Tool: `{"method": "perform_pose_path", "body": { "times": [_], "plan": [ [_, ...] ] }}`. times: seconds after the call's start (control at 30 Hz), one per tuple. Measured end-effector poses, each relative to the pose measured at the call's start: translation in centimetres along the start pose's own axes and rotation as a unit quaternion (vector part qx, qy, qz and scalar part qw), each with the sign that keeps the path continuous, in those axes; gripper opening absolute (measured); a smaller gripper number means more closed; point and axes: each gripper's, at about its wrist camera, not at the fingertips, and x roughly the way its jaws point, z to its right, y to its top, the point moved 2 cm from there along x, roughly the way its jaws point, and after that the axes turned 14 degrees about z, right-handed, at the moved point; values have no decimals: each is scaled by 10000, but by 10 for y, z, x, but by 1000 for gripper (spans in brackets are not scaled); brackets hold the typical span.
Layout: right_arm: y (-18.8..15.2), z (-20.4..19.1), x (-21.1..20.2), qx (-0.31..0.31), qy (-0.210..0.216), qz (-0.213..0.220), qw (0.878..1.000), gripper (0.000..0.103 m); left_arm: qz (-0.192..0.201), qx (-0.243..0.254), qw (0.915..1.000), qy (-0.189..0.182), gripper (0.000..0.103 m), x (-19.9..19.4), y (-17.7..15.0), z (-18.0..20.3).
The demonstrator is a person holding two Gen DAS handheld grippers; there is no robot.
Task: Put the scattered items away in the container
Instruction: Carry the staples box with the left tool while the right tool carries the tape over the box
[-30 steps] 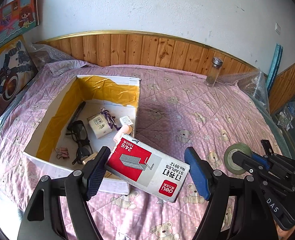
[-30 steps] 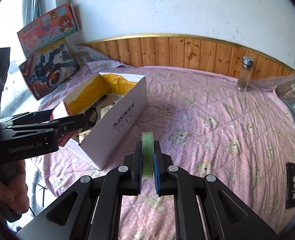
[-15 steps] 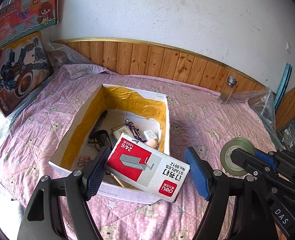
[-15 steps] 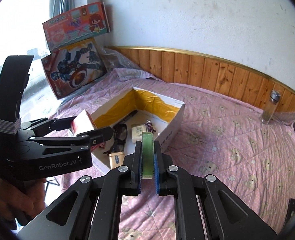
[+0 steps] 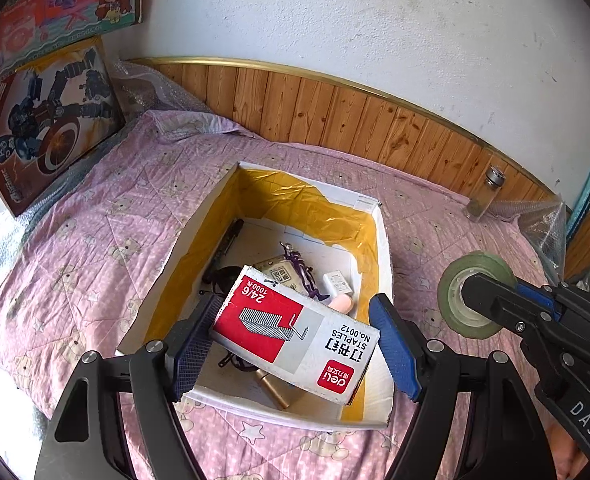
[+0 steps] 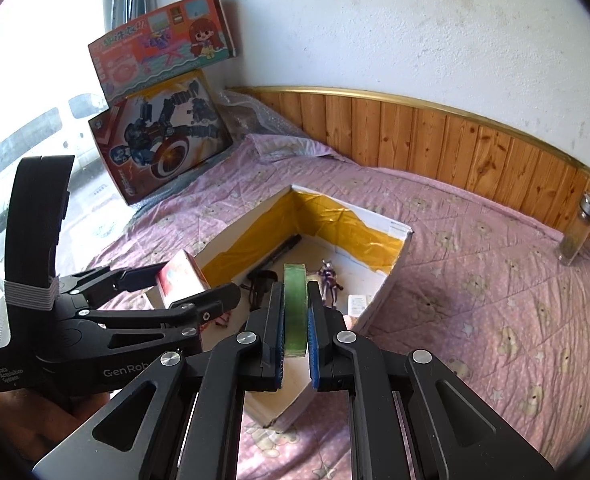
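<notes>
**Container taking two more items at once**

The container (image 5: 383, 240), a white box lined with yellow foil, is sitting open on the pink quilted bed (image 5: 95, 240), already holding a black pen (image 5: 231, 236), a purple figurine (image 5: 299, 268), a small white charger (image 5: 337, 283) and other bits.

The left claw (image 5: 295, 344) is gripping a red-and-white staples box (image 5: 295, 332) across its long ends, jaws spread wide to span it, and is hanging it tilted above the near end of the container. Holding it high like this is keeping it clear of the near wall, so it can probably be lowered or dropped straight in.

The right claw (image 6: 295, 320) is pinching a roll of green tape (image 6: 295, 304) on edge, its jaws nearly closed on the roll's flat faces. From the left wrist view the roll is sitting just outside the container's right wall; from its own view it is lining up over the near corner.

Open room inside is mostly toward the far, foil-backed end and the right side. The two claws are crowding close together over the near rim, so I'd judge they need to release one after the other. A glass bottle (image 6: 579, 228) is standing well apart by the wood panelling.
</notes>
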Motion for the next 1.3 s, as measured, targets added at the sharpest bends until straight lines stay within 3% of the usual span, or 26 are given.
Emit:
{"method": "perform_pose_path", "body": {
  "times": [0.4, 0.57, 0.9, 1.3],
  "plan": [
    [15, 23, 67, 250, 114, -363, 9990, 10, -471, -664, 9966, -93, 76, 50, 7, -25],
    [10, 36, 88, 623, 209, -620, 9959, 10, -470, -585, 9971, -81, 76, 66, 24, -30],
    [-18, 22, 109, 717, 495, -1102, 9901, 10, -566, -318, 9979, -49, 76, 105, 54, -45],
    [-44, 3, 123, 987, 992, -1777, 9741, 10, -1074, -99, 9939, -237, 76, 162, 69, -46]
  ]
}}
